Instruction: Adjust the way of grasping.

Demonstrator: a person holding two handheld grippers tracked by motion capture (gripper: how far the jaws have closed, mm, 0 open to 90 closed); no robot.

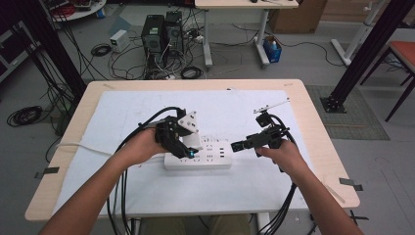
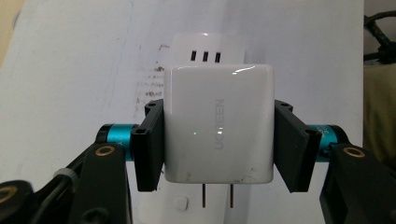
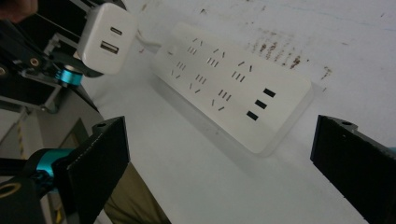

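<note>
On the table's white sheet (image 1: 122, 117) lies the power strip (image 1: 198, 159); above its left end the left gripper (image 2: 218, 140) clamps the charger (image 2: 218, 123). Tilted prongs (image 2: 217, 196) could miss their slots. Right gripper (image 3: 219, 154) gapes, empty.

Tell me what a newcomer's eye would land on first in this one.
Probably the white charger clamped in the left claw, its two prongs bare just above the white power strip at mid-table. Next, the right claw standing open by the strip's right end, holding nothing.
</note>
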